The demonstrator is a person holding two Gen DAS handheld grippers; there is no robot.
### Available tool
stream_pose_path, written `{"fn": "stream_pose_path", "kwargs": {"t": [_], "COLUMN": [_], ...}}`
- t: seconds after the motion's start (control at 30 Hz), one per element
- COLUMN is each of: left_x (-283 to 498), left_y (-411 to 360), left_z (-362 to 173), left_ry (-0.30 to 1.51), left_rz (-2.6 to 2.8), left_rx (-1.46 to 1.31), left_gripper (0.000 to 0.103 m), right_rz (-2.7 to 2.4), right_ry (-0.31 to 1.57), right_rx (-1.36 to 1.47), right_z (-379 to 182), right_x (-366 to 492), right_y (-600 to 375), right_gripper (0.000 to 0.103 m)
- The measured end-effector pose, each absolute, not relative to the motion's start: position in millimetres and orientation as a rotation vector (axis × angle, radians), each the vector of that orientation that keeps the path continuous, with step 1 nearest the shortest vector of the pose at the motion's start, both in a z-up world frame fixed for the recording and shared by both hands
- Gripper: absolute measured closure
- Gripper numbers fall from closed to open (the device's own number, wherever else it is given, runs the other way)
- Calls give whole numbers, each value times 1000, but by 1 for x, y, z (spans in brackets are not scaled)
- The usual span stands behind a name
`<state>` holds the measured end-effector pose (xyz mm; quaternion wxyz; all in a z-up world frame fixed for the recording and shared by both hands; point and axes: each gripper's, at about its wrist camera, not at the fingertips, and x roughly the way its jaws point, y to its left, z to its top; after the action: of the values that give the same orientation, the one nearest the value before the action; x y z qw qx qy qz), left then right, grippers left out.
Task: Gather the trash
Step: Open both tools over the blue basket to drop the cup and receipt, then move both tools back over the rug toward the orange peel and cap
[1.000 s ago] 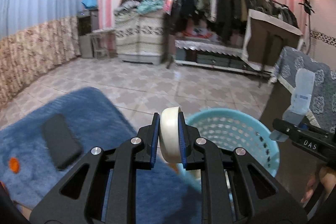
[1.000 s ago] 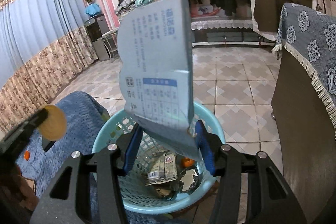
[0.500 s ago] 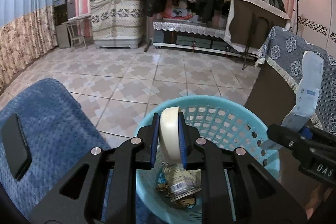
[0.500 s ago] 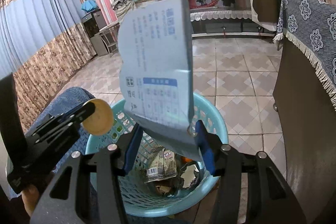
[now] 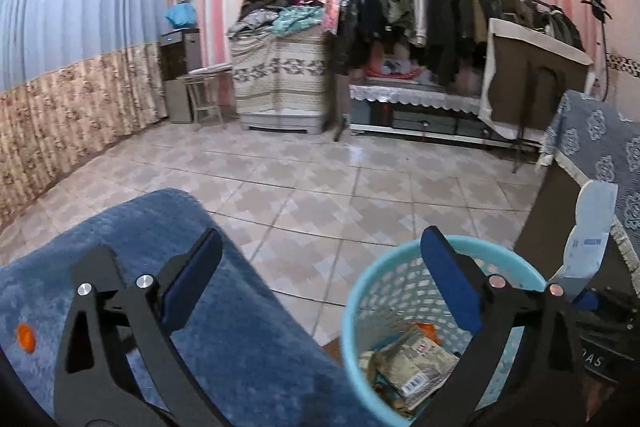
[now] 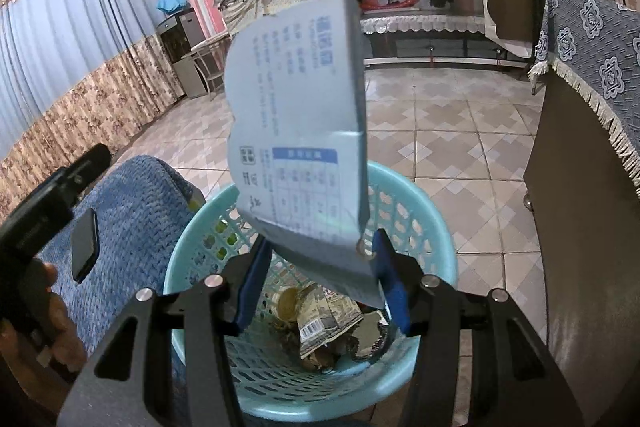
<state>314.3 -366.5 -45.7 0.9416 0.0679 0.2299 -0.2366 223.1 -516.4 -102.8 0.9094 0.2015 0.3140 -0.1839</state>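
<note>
Left tongs: jaws have just been opening, now spread wide, nothing between them; the right finger sits over the basket rim, the left over the blue blanket. A tape roll lies in the basket among wrappers. Right tongs: clenched on the lower edge of a pale blue packet, held upright above the basket, pointing downward. Packet carries blue print and a table, not legible. Letters "AS" show on the right tongs' body in the left view.

Perforated plastic basket; glossy tiled floor; woolly blue cloth; the printed pack looks matt, perhaps paper.
</note>
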Motion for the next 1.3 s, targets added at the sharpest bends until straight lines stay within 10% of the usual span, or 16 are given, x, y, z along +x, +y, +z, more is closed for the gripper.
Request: {"fn": "stream_pose_path", "kwargs": {"t": [0.33, 0.4, 0.8, 1.3], "left_x": [320, 318, 312, 305], "left_y": [-339, -338, -308, -236], "left_z": [-38, -36, -37, -39], "left_ry": [478, 471, 472, 505], "left_rz": [-446, -439, -395, -320], "left_rx": [80, 89, 79, 27], "left_gripper": [5, 5, 5, 5], "right_rz": [-355, -375, -474, -494], "right_ry": [697, 690, 682, 613], "right_rx": [420, 411, 346, 183], "right_z": [-120, -119, -112, -84], "right_x": [242, 241, 242, 248], "right_y": [-508, -507, -500, -453], "right_gripper": [48, 25, 5, 4]}}
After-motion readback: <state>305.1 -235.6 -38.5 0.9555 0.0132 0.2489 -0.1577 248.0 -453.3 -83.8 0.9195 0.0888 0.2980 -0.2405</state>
